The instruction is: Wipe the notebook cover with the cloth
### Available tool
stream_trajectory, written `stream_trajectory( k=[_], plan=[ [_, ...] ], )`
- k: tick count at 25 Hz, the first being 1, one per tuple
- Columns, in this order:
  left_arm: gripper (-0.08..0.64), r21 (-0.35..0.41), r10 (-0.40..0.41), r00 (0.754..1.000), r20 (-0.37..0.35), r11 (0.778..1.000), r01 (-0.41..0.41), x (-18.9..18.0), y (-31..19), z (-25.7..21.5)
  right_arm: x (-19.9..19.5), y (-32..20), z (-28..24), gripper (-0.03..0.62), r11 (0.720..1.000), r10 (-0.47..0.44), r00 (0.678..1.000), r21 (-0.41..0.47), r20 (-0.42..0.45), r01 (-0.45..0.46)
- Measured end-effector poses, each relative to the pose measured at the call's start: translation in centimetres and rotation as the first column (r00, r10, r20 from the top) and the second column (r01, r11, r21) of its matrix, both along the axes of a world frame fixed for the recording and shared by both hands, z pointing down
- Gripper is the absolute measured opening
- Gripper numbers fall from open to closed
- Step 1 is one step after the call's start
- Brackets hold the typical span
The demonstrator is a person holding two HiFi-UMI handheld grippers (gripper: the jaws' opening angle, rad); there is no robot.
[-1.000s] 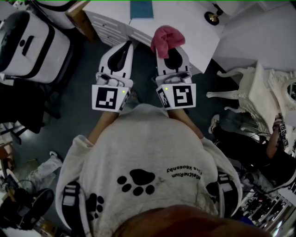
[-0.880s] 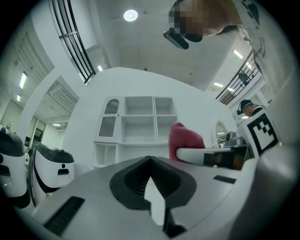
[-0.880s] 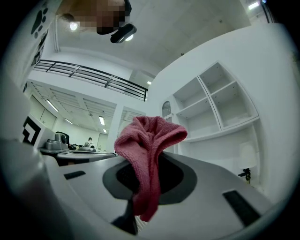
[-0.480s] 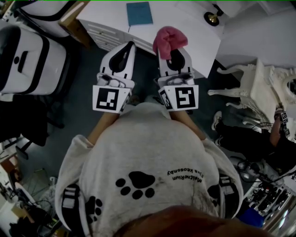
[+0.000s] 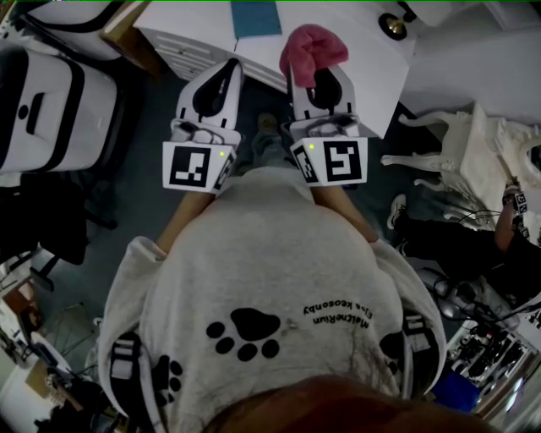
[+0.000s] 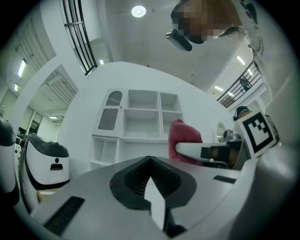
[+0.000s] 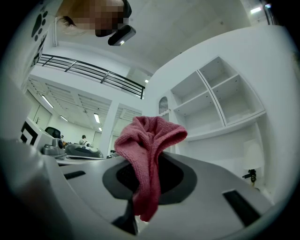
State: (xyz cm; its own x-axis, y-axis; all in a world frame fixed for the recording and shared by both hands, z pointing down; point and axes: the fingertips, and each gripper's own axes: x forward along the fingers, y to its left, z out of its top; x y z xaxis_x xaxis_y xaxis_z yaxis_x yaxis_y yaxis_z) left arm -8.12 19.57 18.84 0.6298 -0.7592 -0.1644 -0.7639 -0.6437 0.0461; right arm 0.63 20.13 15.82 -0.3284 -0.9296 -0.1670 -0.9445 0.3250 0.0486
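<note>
Notebook (image 5: 256, 17) gets chopped by the top edge at 12 o'clock; cloth (image 7: 149, 140) tail's buried in the jaws.

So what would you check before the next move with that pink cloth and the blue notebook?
1. Cloth gripped: ok. The right gripper is shut on the pink cloth.
2. Cloth free for wiping: ok. A bunch sticks out past the jaws.
3. Left gripper free: ok. It is shut with nothing in it.
4. Blue notebook clear: ok. It lies flat on the white table, with nothing on the part that shows.
5. Cloth on the cover: not ok. The two are apart.
6. Dirt on the cover: cannot tell.
</note>
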Motion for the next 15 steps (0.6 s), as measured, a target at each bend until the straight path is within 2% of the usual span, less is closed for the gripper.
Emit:
stream_trajectory(
  k=[3,8,15],
  plan=[
    [0.012,-0.010,-0.006,1.000,0.013,1.000,0.006,0.8,-1.6,0.7,0.6,-1.7,0.3,0.074,1.000,-0.011,1.000,0.005,-0.006,0.011],
    [0.012,-0.013,-0.023,1.000,0.009,1.000,0.023,-0.2,-5.7,2.2,-0.4,-5.9,2.7,0.074,1.000,-0.021,1.000,-0.015,-0.017,0.020],
    [0.012,-0.025,-0.086,0.996,0.014,0.996,0.087,3.3,-12.4,2.8,3.5,-13.3,3.8,0.074,0.998,-0.056,0.998,-0.024,-0.018,0.055]
  ],
)
